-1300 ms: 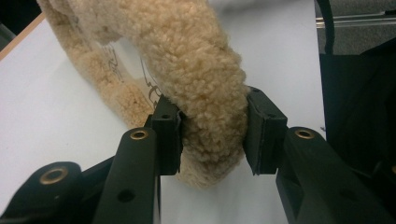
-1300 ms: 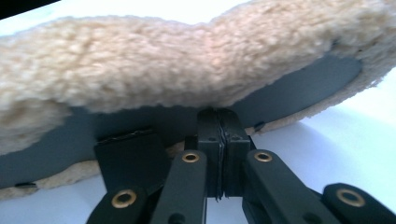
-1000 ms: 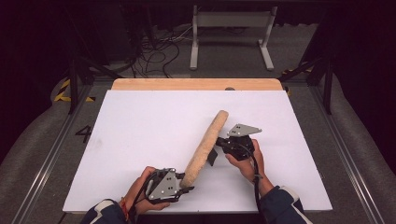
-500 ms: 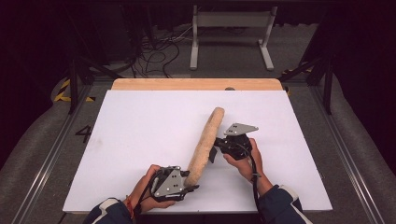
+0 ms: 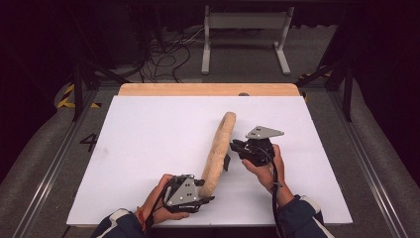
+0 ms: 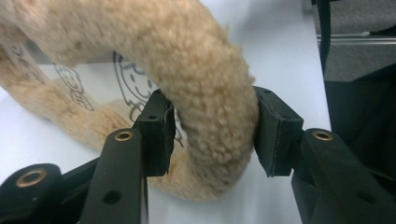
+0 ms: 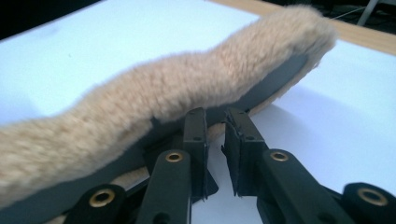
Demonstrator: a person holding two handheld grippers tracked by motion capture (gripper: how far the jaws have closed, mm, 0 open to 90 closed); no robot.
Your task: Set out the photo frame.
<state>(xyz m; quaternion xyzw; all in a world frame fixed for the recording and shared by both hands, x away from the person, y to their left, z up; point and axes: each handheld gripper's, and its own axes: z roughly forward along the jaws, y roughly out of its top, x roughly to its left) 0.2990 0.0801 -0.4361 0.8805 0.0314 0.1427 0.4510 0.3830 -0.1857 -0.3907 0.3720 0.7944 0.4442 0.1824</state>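
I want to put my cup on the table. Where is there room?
The white sheet is bare on the whole left side, left of the fuzzy ring, and along the far edge by the wooden strip. It's crowded near the front middle, where both tools meet the ring.

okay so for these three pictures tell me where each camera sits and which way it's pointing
High view: fixed above the person's side, looking forward and down on the white table; both hands, sleeves, left gripper and right gripper show.
Left gripper view: rides the left gripper, looking along its jaws, which flank the fleecy ring.
Right gripper view: rides the right gripper, looking across the table at the ring's edge; its jaws stand slightly apart.
Shared: all three show the fleecy ring on the white table.
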